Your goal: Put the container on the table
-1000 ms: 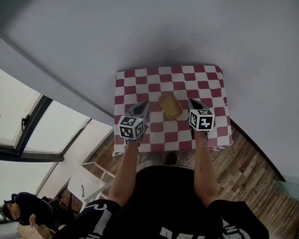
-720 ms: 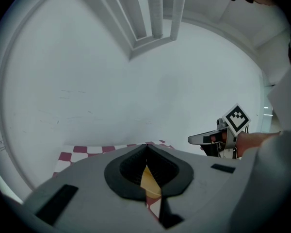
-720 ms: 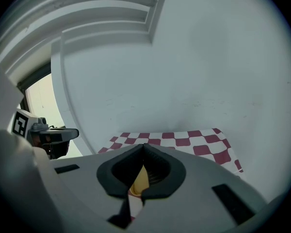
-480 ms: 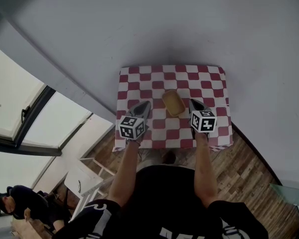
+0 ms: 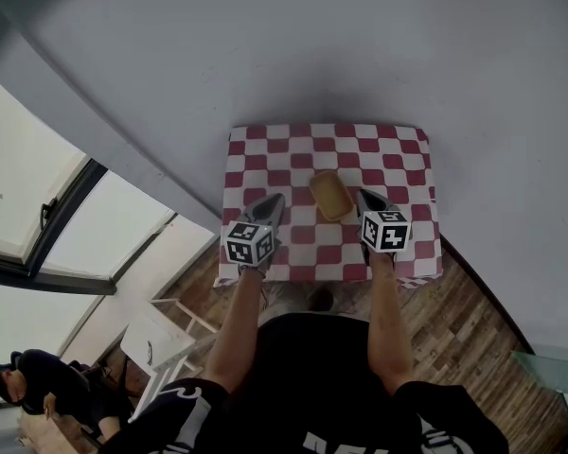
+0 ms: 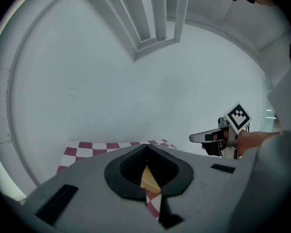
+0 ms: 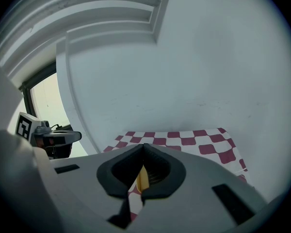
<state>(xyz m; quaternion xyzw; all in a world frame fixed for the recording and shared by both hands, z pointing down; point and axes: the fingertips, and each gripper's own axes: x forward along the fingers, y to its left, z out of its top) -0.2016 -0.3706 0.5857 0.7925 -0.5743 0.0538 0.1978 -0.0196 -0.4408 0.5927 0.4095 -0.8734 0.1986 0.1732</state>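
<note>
A small yellow container [image 5: 330,196] lies on the table's red-and-white checked cloth [image 5: 398,149], near the middle. My left gripper [image 5: 275,198] hovers just left of it and my right gripper [image 5: 363,195] just right of it. Both are shut, hold nothing, and stay clear of the container. In the left gripper view the jaw tips [image 6: 146,145] meet, and a sliver of the container [image 6: 149,181] shows beneath them. In the right gripper view the right gripper [image 7: 143,145] is likewise shut, and the container [image 7: 142,177] shows as a yellow strip below.
The small table stands against a plain white wall [image 5: 360,45]. Wooden floor [image 5: 464,329] lies to the right, and a window [image 5: 38,225] is at the left. A white frame stand [image 5: 166,343] and a person [image 5: 38,391] are at the lower left.
Both grippers have drifted slightly left relative to the table and stay shut. The container rests in the same spot on the cloth.
</note>
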